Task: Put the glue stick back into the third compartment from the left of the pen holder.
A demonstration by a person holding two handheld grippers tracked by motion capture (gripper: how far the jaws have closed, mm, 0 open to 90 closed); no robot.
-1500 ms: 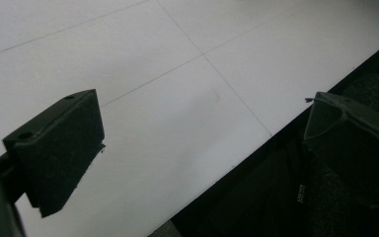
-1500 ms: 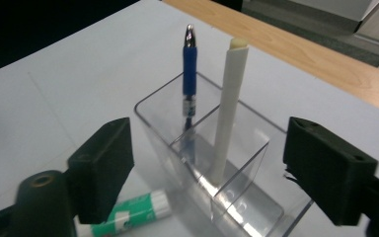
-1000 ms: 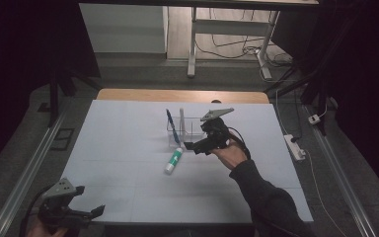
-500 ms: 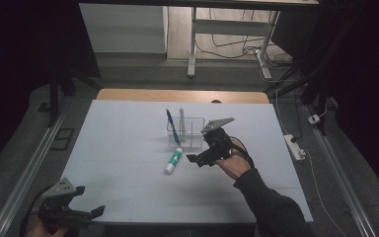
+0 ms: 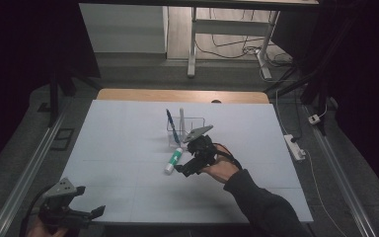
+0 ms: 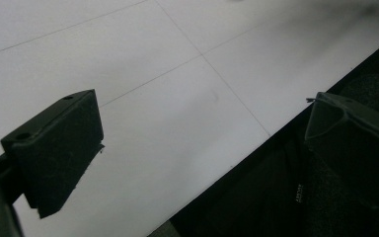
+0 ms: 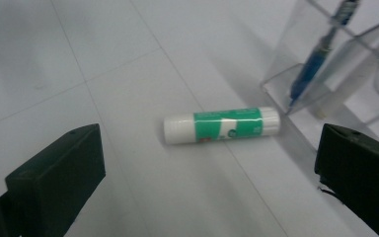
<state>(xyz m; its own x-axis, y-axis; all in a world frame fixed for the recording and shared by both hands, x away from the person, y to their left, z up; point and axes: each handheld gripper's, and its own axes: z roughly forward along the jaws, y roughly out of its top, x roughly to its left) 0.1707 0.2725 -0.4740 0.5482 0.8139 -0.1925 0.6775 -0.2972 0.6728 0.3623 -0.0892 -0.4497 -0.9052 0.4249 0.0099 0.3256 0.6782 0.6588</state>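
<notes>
We see the green-and-white glue stick (image 7: 221, 125) lying flat on the white table (image 5: 128, 133), one end just beside the clear pen holder (image 5: 186, 129), which holds a blue pen (image 7: 316, 59) and a white pen (image 5: 181, 118). Our right gripper (image 5: 183, 170) hovers near the glue stick, jaws spread wide and empty. Our left gripper (image 5: 96, 212), far from the holder at the table's near edge, is wide open, holding nothing.

glossy plastic glue stick (image 7: 221, 125), clear plastic holder (image 7: 335, 74), matt white table (image 5: 128, 148).

dim room | table (image 5: 128, 148) evenly lit | gripper views softly blurred
</notes>
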